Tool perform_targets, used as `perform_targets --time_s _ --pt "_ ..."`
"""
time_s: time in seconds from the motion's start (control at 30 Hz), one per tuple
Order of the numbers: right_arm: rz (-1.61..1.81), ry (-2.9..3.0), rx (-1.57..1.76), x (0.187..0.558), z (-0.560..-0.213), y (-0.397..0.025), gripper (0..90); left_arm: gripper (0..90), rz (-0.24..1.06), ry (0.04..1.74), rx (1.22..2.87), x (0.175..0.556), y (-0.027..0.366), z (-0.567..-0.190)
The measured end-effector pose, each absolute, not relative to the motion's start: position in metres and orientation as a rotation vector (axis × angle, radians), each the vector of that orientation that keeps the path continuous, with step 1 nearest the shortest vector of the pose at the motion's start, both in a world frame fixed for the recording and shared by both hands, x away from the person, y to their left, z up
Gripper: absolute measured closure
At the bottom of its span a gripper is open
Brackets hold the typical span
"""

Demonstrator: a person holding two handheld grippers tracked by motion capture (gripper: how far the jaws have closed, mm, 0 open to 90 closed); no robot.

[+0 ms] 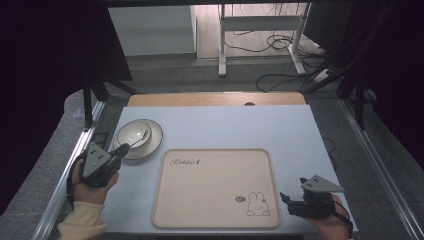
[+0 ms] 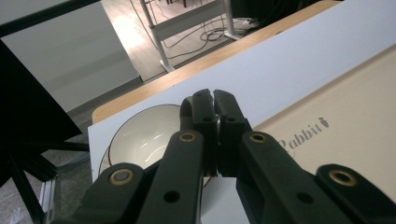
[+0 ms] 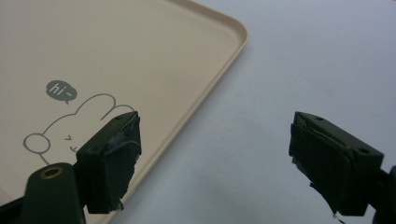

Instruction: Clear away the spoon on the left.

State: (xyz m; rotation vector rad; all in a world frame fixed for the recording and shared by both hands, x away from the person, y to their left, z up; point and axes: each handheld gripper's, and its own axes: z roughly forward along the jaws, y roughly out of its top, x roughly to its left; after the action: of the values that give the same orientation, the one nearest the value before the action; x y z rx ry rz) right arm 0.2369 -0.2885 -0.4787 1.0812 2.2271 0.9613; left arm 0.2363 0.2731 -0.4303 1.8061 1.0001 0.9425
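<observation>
Pale table (image 1: 215, 130) carries a beige tray (image 1: 215, 165); left tongs (image 1: 121, 149), pressed together, touch the bowl (image 1: 134, 133) on its plate (image 1: 156, 140); right tongs (image 3: 215, 163) gape apart beside the tray's near corner.

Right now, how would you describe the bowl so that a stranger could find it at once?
Start from the big beige tray with the rabbit drawing in the middle of the table. Look beyond its far left corner: the bowl sits on a plate there. It is the only deep, round, cream dish, just ahead of the left hand-held gripper.

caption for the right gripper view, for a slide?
Open right gripper, black jaws wide apart, above the rounded corner of a beige rabbit-print tray on the pale blue-grey tabletop.
</observation>
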Motion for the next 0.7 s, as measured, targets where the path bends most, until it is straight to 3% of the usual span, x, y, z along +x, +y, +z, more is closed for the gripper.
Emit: perform_targets --time_s 0.7 --pt "0.957 2.227 1.083 0.237 -0.479 -0.289 16.9 89.7 0.915 0.888 1.864 0.231 0.244 -0.422"
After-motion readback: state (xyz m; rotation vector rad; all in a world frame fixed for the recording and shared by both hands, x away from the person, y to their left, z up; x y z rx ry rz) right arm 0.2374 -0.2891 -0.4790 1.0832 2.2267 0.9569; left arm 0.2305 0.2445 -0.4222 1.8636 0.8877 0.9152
